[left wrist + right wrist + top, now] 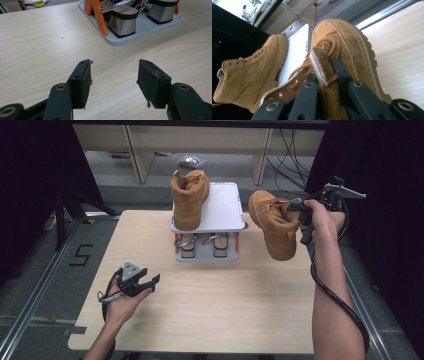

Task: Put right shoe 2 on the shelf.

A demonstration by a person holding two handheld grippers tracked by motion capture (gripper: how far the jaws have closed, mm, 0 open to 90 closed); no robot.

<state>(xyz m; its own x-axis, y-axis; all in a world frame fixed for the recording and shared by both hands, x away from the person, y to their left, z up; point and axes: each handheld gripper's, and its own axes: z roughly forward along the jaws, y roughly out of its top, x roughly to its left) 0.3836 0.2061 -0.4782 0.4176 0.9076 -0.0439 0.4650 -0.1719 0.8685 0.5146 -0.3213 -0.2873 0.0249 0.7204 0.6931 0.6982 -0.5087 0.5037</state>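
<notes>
A tan suede boot (190, 200) stands upright on the left half of the white top shelf (222, 210) of a small two-tier rack. A second matching boot (275, 225) hangs in the air just right of the rack, toe pointing down toward the table. My right gripper (296, 206) is shut on its tongue; the right gripper view shows the jaws (325, 75) pinching the fuzzy tongue (322, 65), with the racked boot (252, 72) beyond. My left gripper (154, 282) rests low over the table's left front, open, with nothing between its jaws (113, 77).
A pair of heeled sandals (202, 245) sits on the rack's lower grey tray (140, 37) between orange posts. The wooden table (215, 310) stretches bare in front. Dark curtains flank both sides; shelving legs and cables stand behind the table.
</notes>
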